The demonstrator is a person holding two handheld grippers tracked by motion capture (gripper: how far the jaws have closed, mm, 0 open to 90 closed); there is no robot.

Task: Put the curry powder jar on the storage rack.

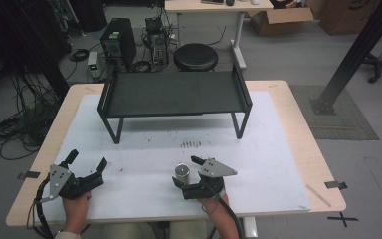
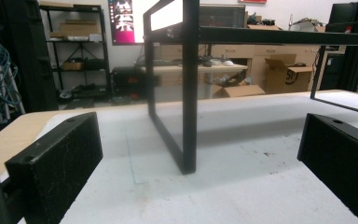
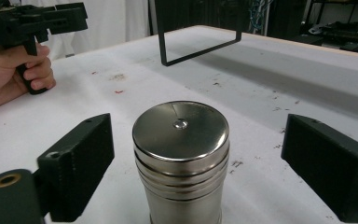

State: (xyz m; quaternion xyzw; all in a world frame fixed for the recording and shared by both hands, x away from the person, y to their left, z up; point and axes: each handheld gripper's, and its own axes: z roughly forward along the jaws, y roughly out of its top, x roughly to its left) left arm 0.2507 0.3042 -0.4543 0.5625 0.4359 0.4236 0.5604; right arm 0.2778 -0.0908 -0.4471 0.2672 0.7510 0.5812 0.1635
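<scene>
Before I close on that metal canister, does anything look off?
Nothing serious: the canister stands upright between the right hand-held gripper's open jaws. The white mat shows small dark and reddish specks, no spill.

A lab or workshop. From the table [image 1: 298,149], a computer tower [image 1: 118,40] and tangled cables [image 1: 15,129] sit on the floor toward 11 o'clock, and cardboard boxes [image 1: 278,20] lie toward 1 o'clock. The left gripper view shows metal shelving [image 2: 77,51] and a desk [image 2: 205,70].

Dim overhead light, soft shadows
</scene>
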